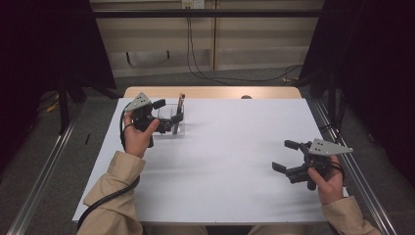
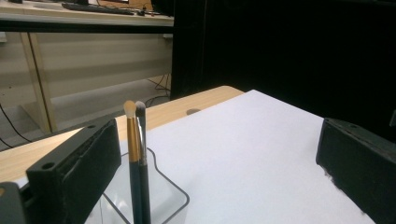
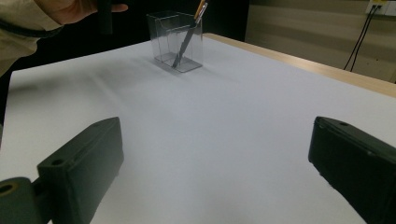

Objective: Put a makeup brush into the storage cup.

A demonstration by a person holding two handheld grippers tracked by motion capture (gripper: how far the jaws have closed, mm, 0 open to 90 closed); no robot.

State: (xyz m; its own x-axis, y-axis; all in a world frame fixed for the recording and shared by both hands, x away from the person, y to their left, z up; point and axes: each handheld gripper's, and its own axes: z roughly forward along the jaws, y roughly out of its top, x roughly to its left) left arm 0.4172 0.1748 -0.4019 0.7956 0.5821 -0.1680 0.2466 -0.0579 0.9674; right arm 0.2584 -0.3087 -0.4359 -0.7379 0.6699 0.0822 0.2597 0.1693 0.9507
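Observation:
A clear plastic holder (image 1: 172,128) stands at the far left of the white table (image 1: 225,166), with two makeup brushes (image 1: 180,102) upright in it. My left gripper (image 1: 169,112) hovers at the holder, jaws wide apart, with the brush tips between them but untouched. In the left gripper view the brushes (image 2: 135,149) rise from the holder (image 2: 175,191) close to the left jaw, and the left gripper (image 2: 219,172) is open. My right gripper (image 1: 285,155) is open above the table's right side, empty. From the right gripper view (image 3: 215,172), the holder (image 3: 163,37) and brushes (image 3: 189,37) stand far off.
A wooden strip (image 1: 215,92) with a small dark grommet (image 1: 246,97) runs along the table's far edge. Metal rails (image 1: 44,166) flank the table on both sides. Cables (image 1: 235,78) lie on the floor behind, and dark curtains hang at both sides.

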